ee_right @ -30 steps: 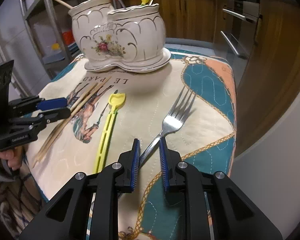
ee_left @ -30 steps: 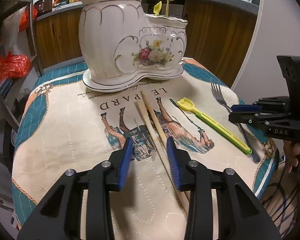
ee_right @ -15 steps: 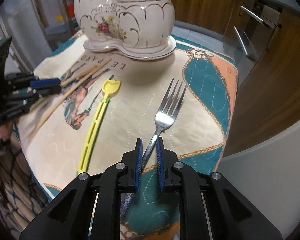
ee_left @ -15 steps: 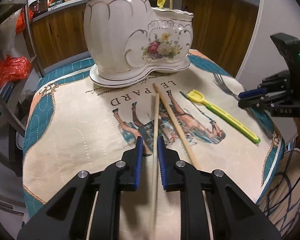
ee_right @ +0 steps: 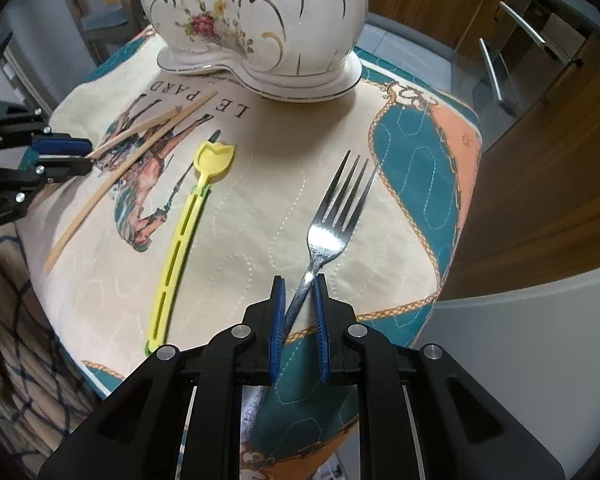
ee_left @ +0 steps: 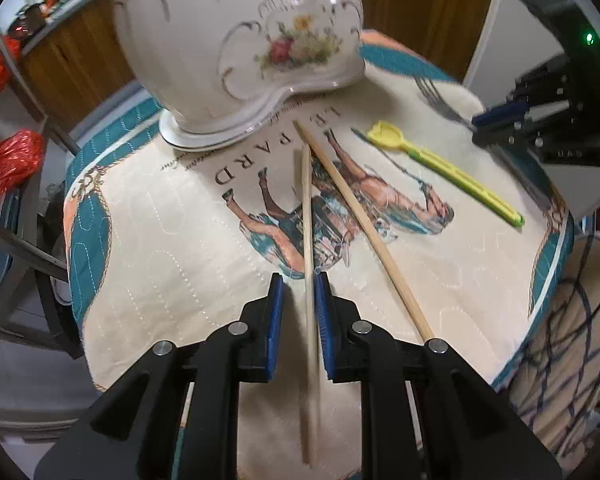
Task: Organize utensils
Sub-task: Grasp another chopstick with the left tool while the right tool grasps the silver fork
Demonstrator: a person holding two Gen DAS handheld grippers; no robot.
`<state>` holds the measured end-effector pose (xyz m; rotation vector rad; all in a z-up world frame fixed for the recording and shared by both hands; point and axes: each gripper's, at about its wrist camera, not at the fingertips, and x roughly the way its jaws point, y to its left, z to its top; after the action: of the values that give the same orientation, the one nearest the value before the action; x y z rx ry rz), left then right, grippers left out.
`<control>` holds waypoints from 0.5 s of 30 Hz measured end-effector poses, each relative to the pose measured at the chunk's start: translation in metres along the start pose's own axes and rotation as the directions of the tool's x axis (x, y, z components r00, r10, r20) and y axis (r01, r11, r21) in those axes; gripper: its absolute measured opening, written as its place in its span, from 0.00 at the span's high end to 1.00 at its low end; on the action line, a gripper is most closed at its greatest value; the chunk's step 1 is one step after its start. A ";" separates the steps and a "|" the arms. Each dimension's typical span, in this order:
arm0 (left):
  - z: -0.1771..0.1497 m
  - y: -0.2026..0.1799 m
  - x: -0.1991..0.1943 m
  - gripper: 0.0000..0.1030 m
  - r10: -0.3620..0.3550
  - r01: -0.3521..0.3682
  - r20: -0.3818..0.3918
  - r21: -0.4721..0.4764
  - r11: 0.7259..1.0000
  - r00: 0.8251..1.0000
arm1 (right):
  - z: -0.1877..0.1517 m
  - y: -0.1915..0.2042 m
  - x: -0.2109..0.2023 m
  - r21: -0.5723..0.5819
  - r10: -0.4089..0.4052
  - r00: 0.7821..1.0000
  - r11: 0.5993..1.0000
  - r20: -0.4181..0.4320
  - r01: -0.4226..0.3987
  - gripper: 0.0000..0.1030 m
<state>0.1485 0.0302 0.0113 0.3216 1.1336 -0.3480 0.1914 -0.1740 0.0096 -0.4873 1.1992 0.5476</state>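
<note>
My left tool [ee_left: 299, 300] is clenched on one wooden chopstick [ee_left: 307, 216], lower centre of frame; second chopstick [ee_left: 360, 216] lies free beside it. My right tool [ee_right: 299, 300] grips the steel fork [ee_right: 332, 220] by its handle. Yellow plastic utensil [ee_right: 184, 224] lies flat, centre-left. White floral ceramic holder [ee_right: 260, 12], top of frame; contents cropped.

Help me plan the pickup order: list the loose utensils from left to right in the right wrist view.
Chopsticks → yellow scoop → fork, its handle between the right tool's fingers.
</note>
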 end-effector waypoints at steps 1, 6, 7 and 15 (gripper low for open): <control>0.004 -0.001 0.001 0.84 -0.003 0.003 -0.031 0.012 1.000 1.000 | 0.001 0.002 0.001 -0.011 -0.007 1.000 1.000 -0.008 0.007 0.85; 0.017 -0.001 0.005 0.83 -0.004 0.011 -0.127 0.055 0.998 0.992 | 0.008 0.010 0.003 -0.082 -0.042 0.998 0.996 -0.044 0.038 0.85; 0.020 -0.002 0.006 0.83 -0.003 0.012 -0.145 0.060 0.998 0.989 | 0.009 0.011 0.003 -0.092 -0.045 0.998 0.995 -0.047 0.041 0.85; 0.025 -0.019 0.007 0.92 0.042 -0.019 -0.162 0.138 0.990 0.986 | 0.002 0.018 -0.001 -0.120 -0.042 0.998 0.992 -0.047 0.037 0.91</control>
<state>0.1634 0.0015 0.0135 0.4945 1.2682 -0.3778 0.1811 -0.1588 0.0099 -0.6275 1.2057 0.5779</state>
